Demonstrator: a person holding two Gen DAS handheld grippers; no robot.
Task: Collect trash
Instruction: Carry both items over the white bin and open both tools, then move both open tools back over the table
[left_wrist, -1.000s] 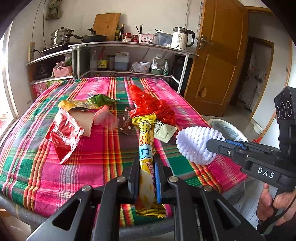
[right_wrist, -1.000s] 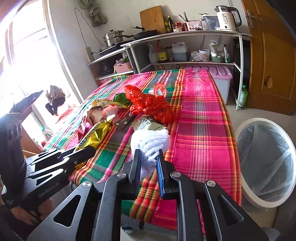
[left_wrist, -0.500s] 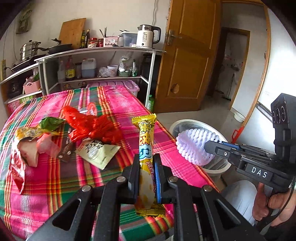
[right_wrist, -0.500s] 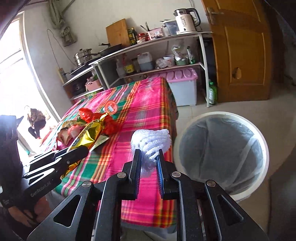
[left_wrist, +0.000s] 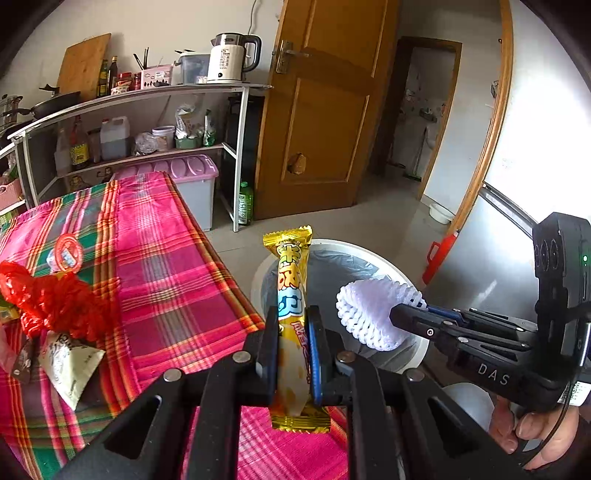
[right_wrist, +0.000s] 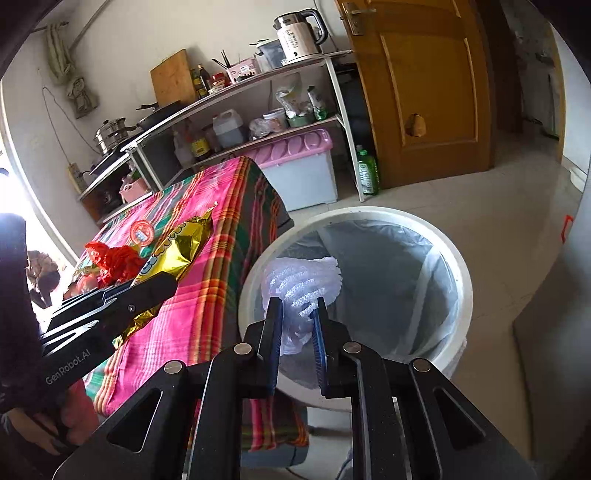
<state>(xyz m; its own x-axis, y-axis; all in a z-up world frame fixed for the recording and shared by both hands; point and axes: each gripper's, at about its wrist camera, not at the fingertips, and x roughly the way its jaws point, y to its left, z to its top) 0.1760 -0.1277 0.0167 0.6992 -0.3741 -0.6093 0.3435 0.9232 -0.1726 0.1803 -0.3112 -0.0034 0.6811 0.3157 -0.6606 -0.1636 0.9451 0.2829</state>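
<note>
1. Change: a second ago both views looked over the surface (left_wrist: 177, 266); now both face the bin (right_wrist: 458, 266) on the floor beside it. Judgement: pickup is done and the carry is nearly over, with release the next step.
2. Left hand-held gripper (left_wrist: 293, 354): pinching a yellow wrapper (left_wrist: 291, 295) upright at mid-length. In the right wrist view it sits over the surface's edge, not yet over the bin.
3. Right hand-held gripper (right_wrist: 297, 332): pinching a white foam net (right_wrist: 301, 280), tilted down, directly above the bin's lined opening.
4. Pose: both point forward and down, side by side, the right ahead and lower.
5. Left on the surface: red bag (left_wrist: 55, 299), white packet (left_wrist: 70, 365), more wrappers beyond.
6. Risk (judgement): the wrapper could fall short of the rim if let go here.
</note>
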